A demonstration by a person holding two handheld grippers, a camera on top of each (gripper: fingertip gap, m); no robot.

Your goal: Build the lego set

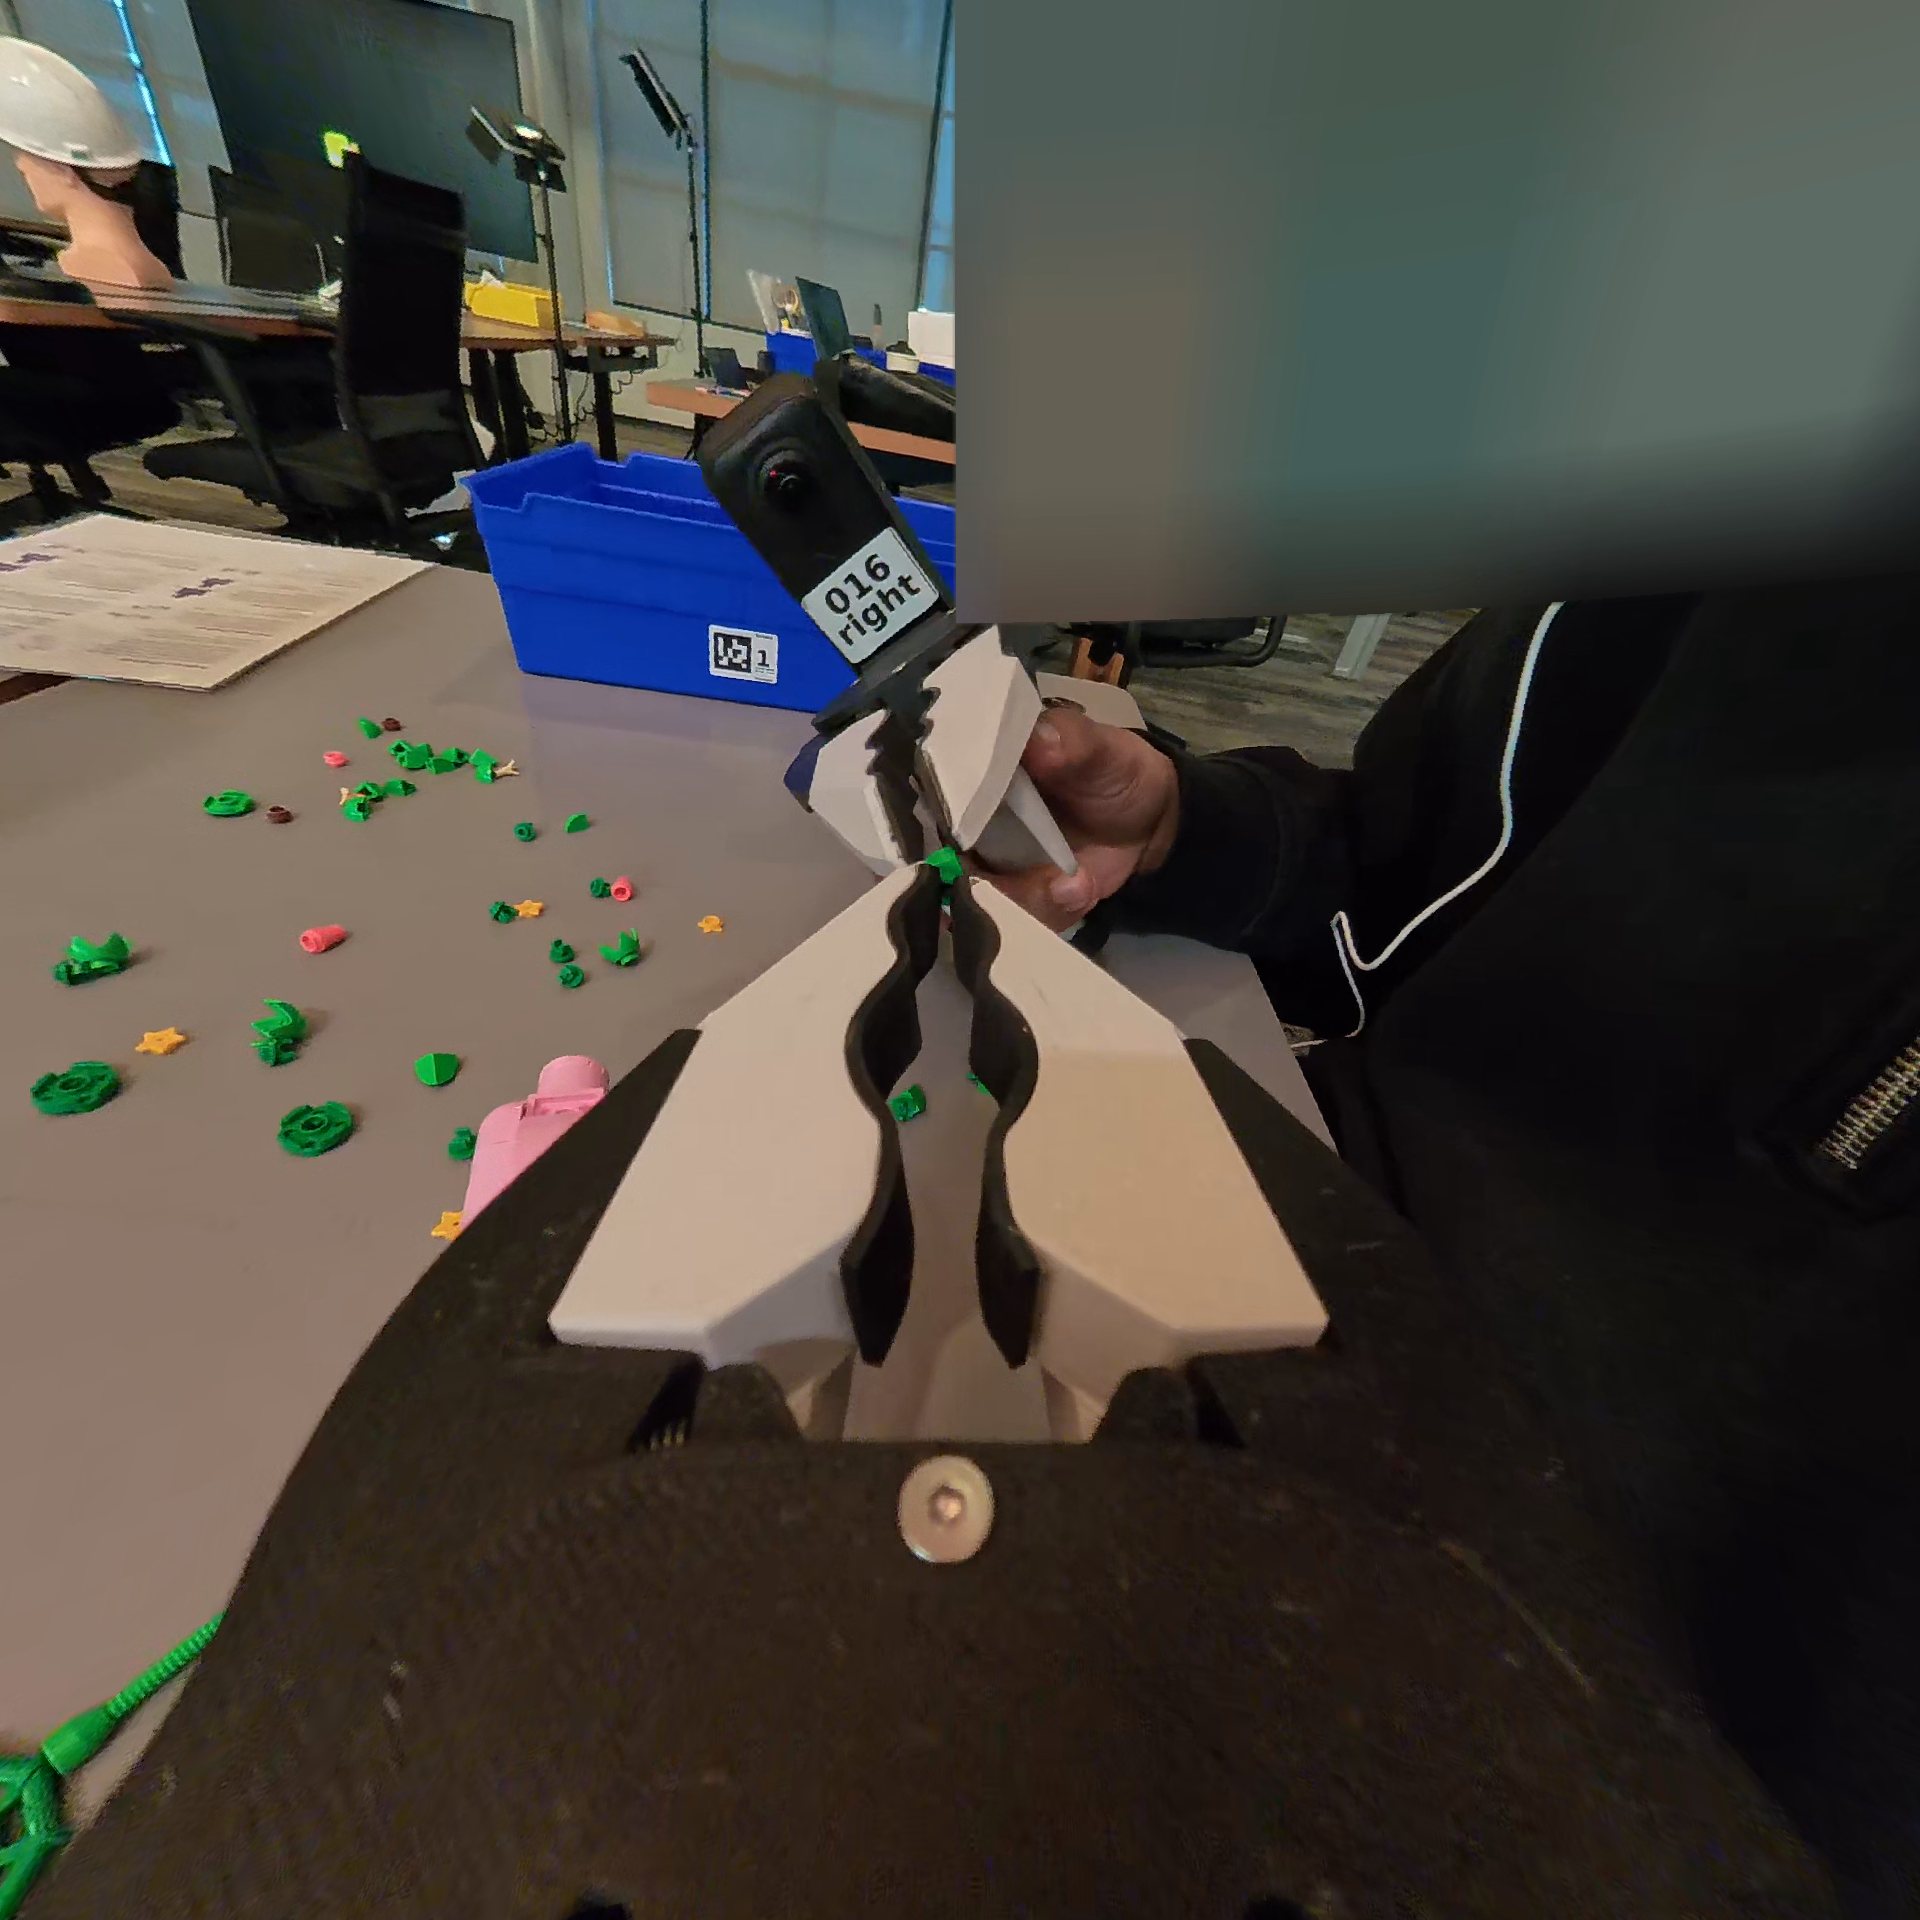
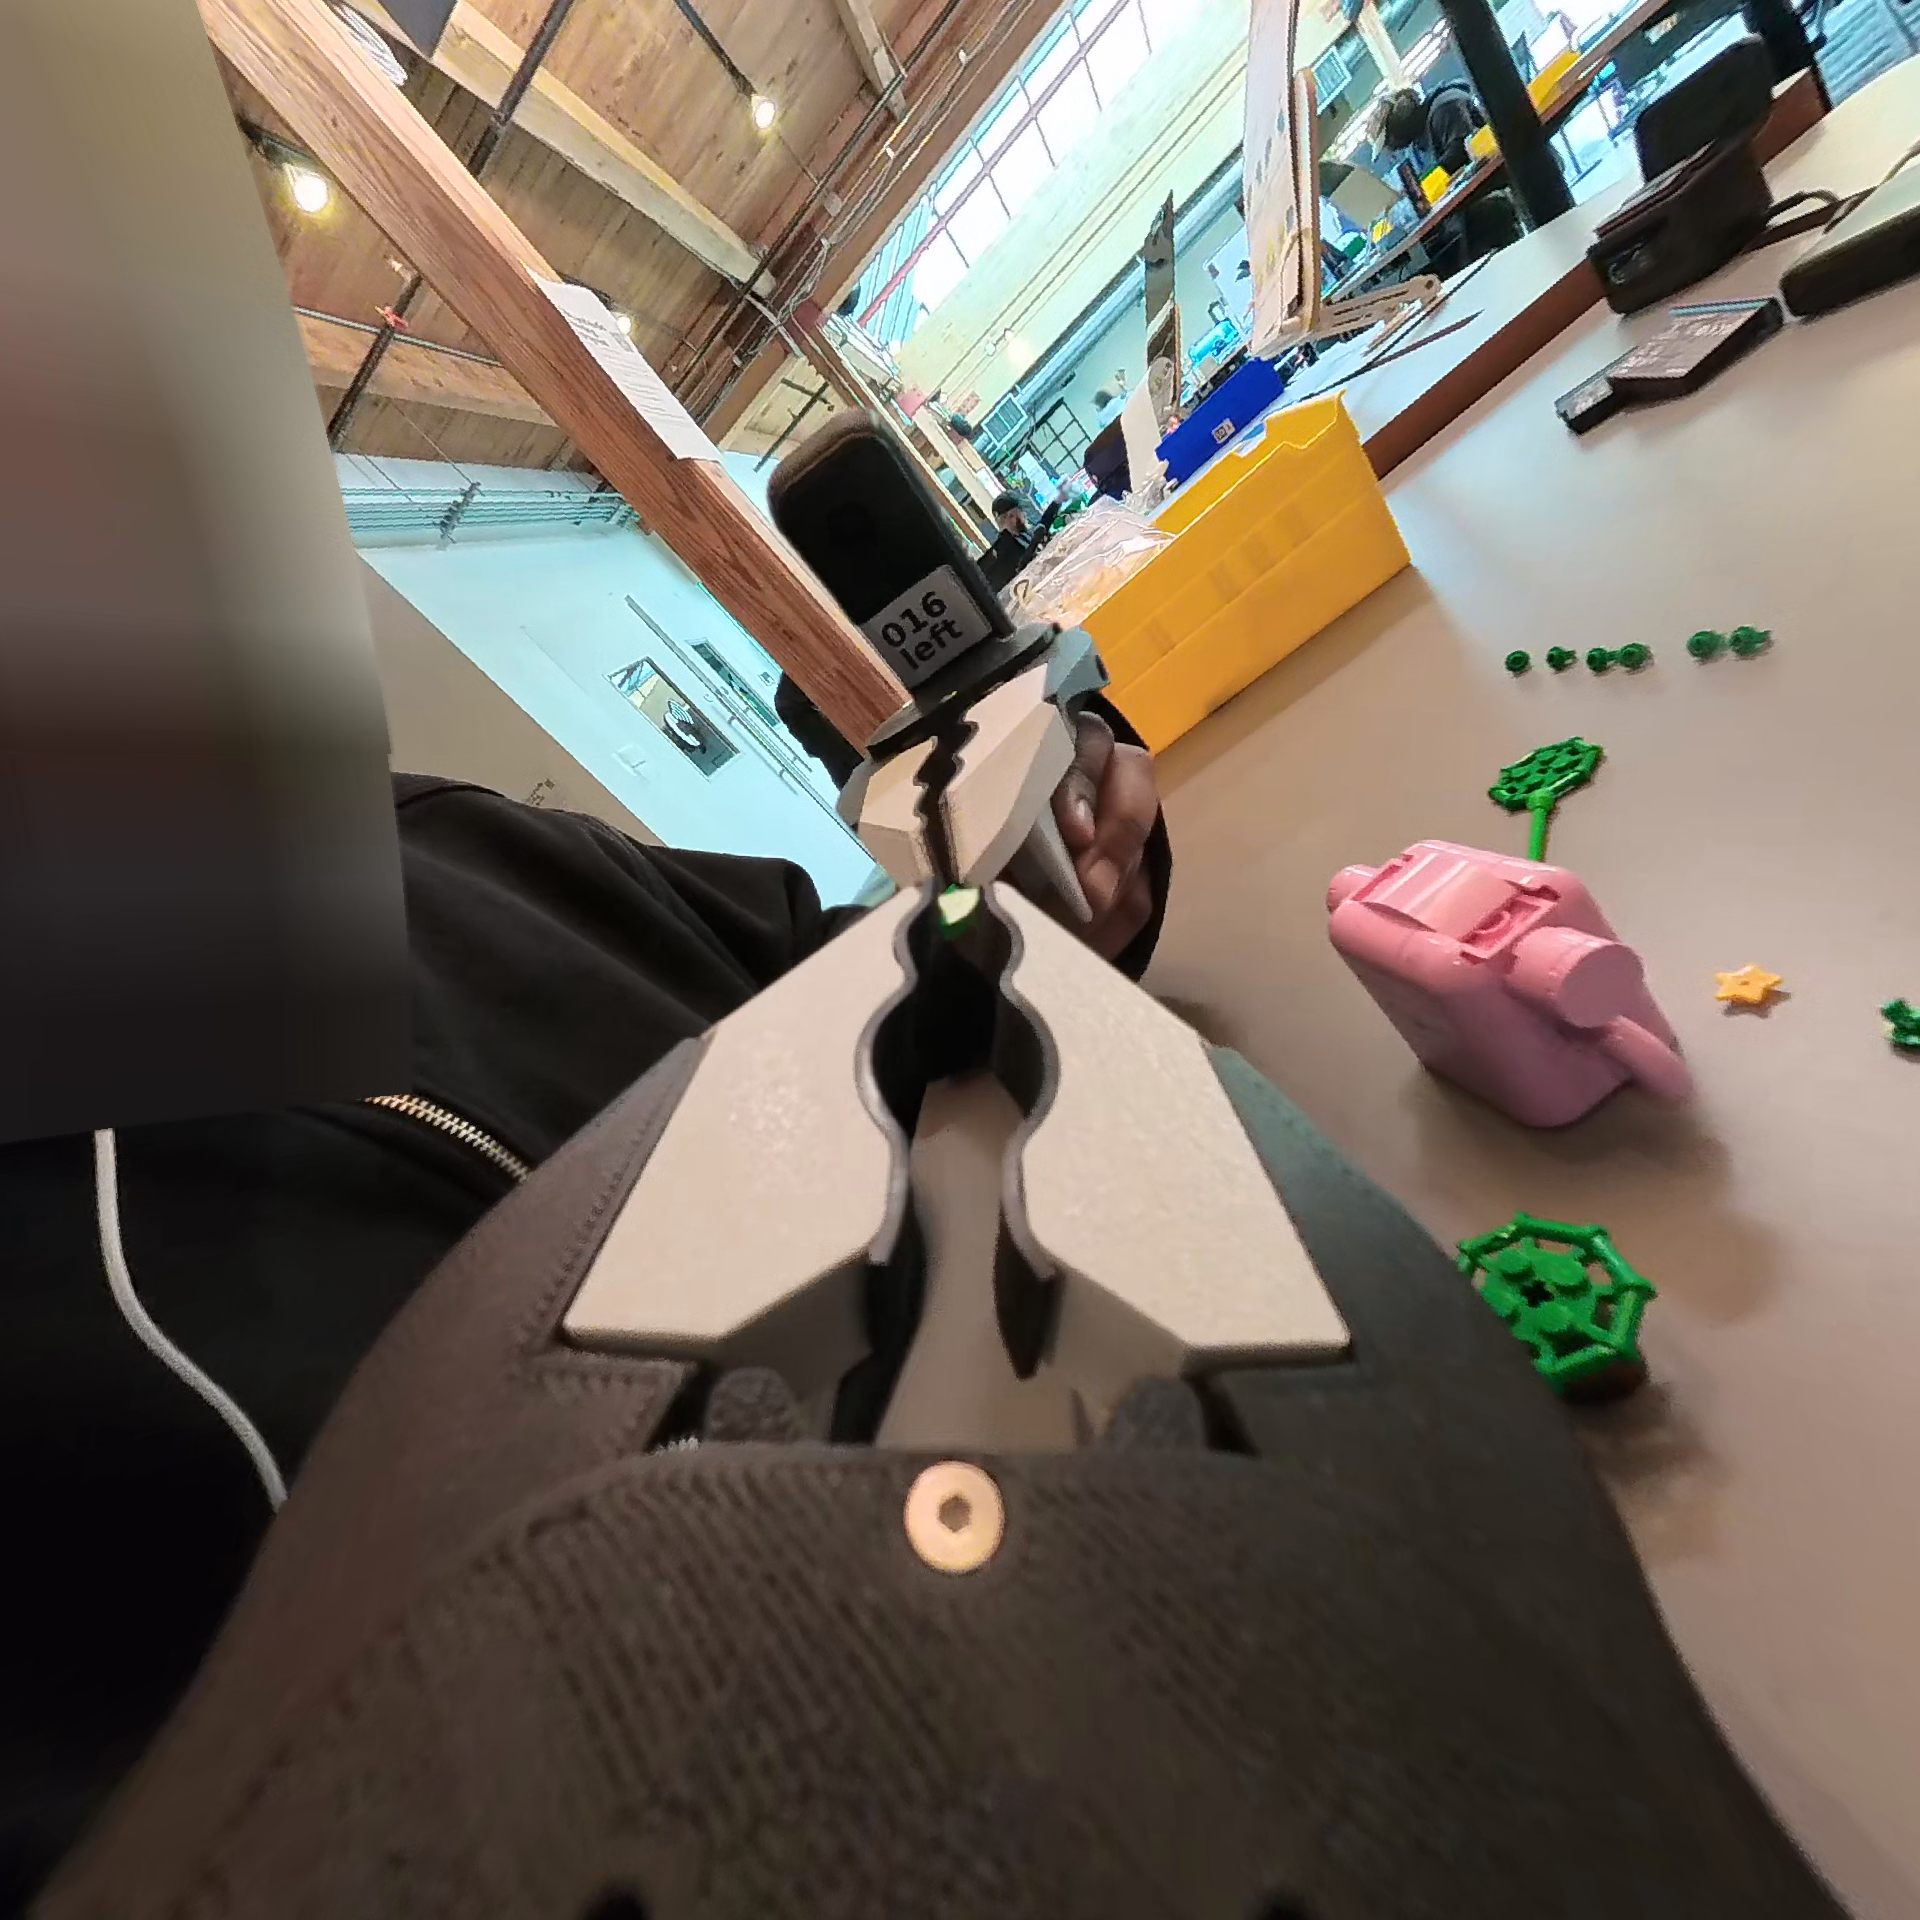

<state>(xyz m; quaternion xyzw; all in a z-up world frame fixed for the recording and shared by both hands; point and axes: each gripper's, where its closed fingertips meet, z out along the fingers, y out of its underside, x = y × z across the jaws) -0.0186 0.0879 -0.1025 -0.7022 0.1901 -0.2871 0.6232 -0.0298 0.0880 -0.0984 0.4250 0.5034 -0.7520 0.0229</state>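
My two grippers meet tip to tip above the grey table's [image 1: 208, 1351] near edge. In the left wrist view my left gripper [image 1: 940, 883] is shut on a small green lego piece [image 1: 943, 862], and the right gripper [image 1: 928, 847] faces it with its jaws closed. In the right wrist view my right gripper [image 2: 956, 906] is pinched on a small green piece [image 2: 956, 914], touching the left gripper [image 2: 935, 868]. I cannot tell whether this is one piece or two pressed together. A pink lego watering can [image 2: 1496, 977] lies on the table; it also shows in the left wrist view [image 1: 540, 1127].
Many small green, red and yellow pieces [image 1: 436, 769] are scattered over the table. Green web-like discs [image 2: 1558, 1309] and a yellow star [image 2: 1748, 982] lie near the can. A blue bin [image 1: 623, 582], a yellow bin [image 2: 1247, 613] and a printed sheet [image 1: 177, 603] stand at the back. Left and right tips are no more than a few centimetres apart.
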